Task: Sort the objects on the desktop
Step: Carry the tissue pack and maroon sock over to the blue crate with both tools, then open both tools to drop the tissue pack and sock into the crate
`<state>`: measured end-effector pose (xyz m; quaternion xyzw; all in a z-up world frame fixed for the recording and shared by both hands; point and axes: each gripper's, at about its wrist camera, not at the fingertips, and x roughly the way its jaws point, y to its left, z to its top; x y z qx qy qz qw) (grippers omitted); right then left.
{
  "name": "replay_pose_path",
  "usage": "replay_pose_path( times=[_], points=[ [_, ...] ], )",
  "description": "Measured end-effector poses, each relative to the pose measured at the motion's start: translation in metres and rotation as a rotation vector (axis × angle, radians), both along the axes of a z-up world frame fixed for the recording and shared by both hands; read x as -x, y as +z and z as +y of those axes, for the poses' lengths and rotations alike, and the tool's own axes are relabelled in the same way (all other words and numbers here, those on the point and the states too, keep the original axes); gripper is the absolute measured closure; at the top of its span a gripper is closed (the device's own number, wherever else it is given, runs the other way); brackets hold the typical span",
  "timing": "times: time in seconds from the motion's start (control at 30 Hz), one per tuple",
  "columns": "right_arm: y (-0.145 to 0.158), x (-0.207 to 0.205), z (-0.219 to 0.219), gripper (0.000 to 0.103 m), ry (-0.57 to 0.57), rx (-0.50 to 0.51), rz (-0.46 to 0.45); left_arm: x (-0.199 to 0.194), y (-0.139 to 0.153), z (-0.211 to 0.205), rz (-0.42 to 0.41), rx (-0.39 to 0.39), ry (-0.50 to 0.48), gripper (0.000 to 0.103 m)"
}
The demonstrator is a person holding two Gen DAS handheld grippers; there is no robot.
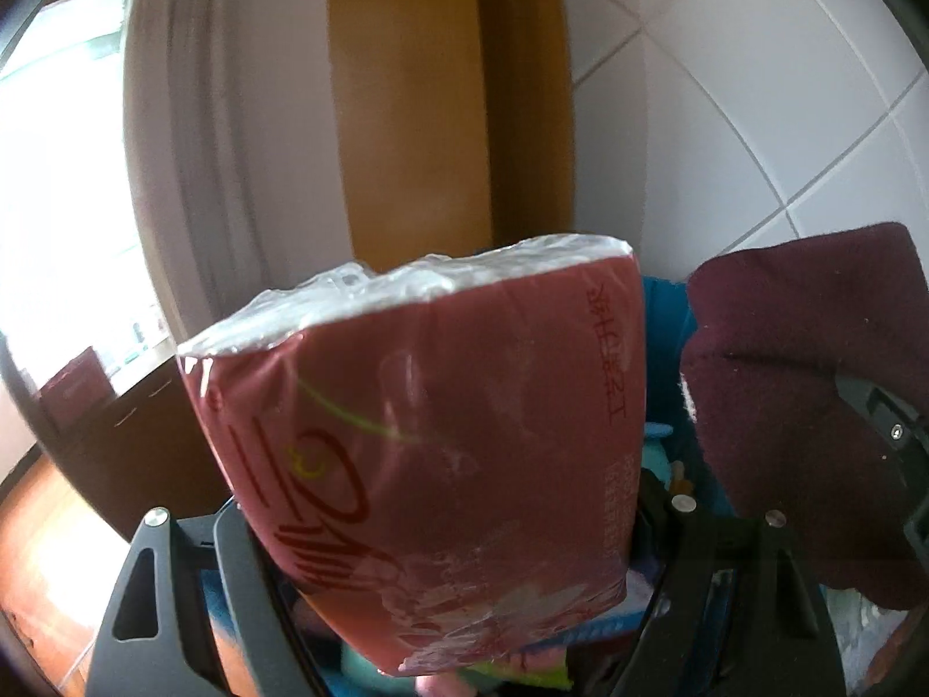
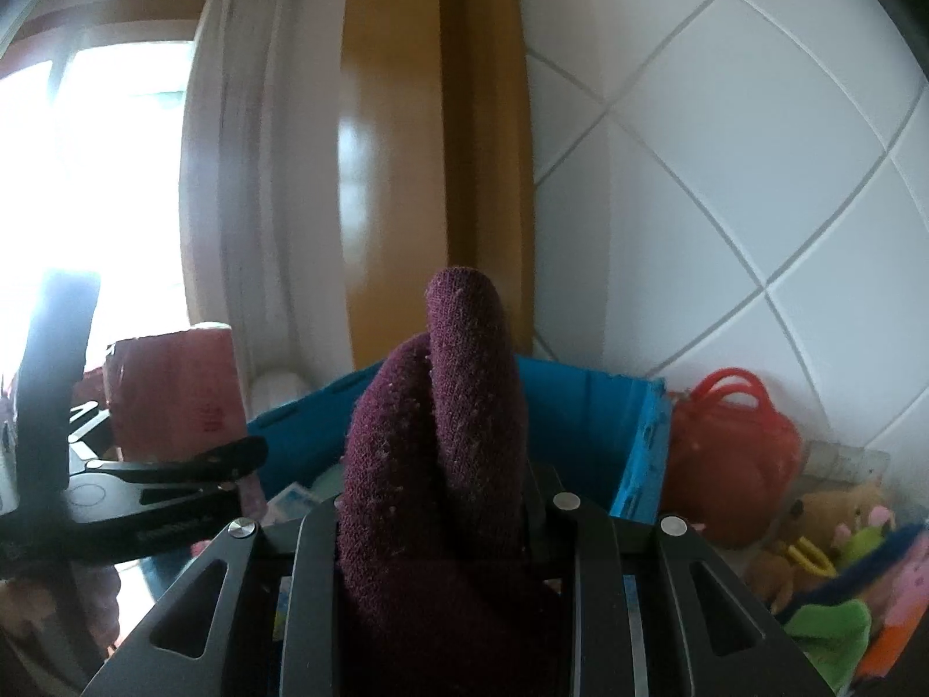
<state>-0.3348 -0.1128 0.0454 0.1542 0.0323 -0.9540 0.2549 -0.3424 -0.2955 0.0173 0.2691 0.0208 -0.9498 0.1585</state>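
My left gripper is shut on a red plastic-wrapped tissue pack and holds it up in the air. The pack also shows at the left of the right wrist view. My right gripper is shut on a folded dark maroon knitted cloth, held up above a blue storage bin. The cloth also shows at the right of the left wrist view. Both held things hang over the bin, side by side.
A white tiled wall and an orange-brown wooden door frame stand behind the bin. A red handbag and several plush toys lie right of the bin. A white curtain and bright window are at left.
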Motion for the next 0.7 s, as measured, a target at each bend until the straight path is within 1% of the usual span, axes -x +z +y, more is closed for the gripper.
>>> replay_pose_path(
  times=[0.03, 0.07, 0.17, 0.2, 0.23, 0.27, 0.3, 0.33, 0.37, 0.4, 0.43, 0.47, 0.53, 0.57, 0.6, 0.63, 0.7],
  points=[
    [0.001, 0.003, -0.003, 0.076, -0.010, -0.006, -0.002, 0.006, -0.001, -0.001, -0.006, -0.010, -0.019, 0.020],
    [0.001, 0.008, -0.004, 0.076, -0.018, -0.011, -0.006, -0.002, 0.004, 0.005, -0.012, -0.013, -0.029, 0.020],
    [-0.001, 0.019, -0.010, 0.074, -0.042, -0.030, -0.026, 0.005, -0.001, 0.007, -0.037, -0.022, -0.063, 0.016],
    [-0.002, 0.020, -0.010, 0.068, -0.050, -0.036, -0.034, 0.008, -0.003, 0.007, -0.045, -0.029, -0.071, 0.014],
    [-0.005, 0.027, -0.011, 0.056, -0.063, -0.043, -0.044, 0.009, -0.004, 0.008, -0.049, -0.027, -0.072, 0.012],
    [-0.006, 0.030, -0.012, 0.048, -0.074, -0.050, -0.053, 0.009, -0.006, 0.009, -0.052, -0.026, -0.071, 0.006],
    [-0.010, 0.037, -0.011, 0.031, -0.083, -0.053, -0.059, 0.009, -0.006, 0.010, -0.052, -0.021, -0.071, 0.000],
    [-0.011, 0.039, -0.009, 0.014, -0.093, -0.050, -0.057, 0.008, -0.007, 0.012, -0.052, -0.017, -0.078, 0.000],
    [-0.011, 0.039, -0.009, 0.010, -0.102, -0.049, -0.051, -0.001, -0.006, 0.013, -0.050, -0.014, -0.080, 0.000],
    [-0.011, 0.038, -0.009, 0.008, -0.112, -0.051, -0.042, -0.002, -0.006, 0.015, -0.049, -0.014, -0.080, 0.000],
    [-0.010, 0.037, -0.009, 0.008, -0.118, -0.055, -0.037, -0.011, -0.005, 0.022, -0.046, -0.019, -0.084, 0.000],
    [-0.010, 0.037, -0.008, 0.008, -0.118, -0.056, -0.037, 0.001, -0.004, 0.020, -0.047, -0.025, -0.086, 0.000],
    [-0.010, 0.036, -0.008, 0.008, -0.121, -0.057, -0.036, -0.010, -0.005, 0.015, -0.049, -0.030, -0.086, 0.000],
    [-0.011, 0.036, -0.007, 0.008, -0.122, -0.057, -0.036, -0.007, -0.009, 0.006, -0.050, -0.034, -0.085, 0.000],
    [-0.012, 0.037, -0.007, 0.008, -0.123, -0.060, -0.038, 0.001, -0.008, 0.005, -0.051, -0.036, -0.085, 0.000],
    [-0.012, 0.031, -0.008, 0.008, -0.122, -0.062, -0.039, 0.015, -0.009, -0.003, -0.054, -0.037, -0.083, 0.000],
    [-0.015, 0.028, -0.008, 0.007, -0.120, -0.064, -0.044, 0.015, -0.009, -0.004, -0.058, -0.040, -0.081, 0.000]
  ],
)
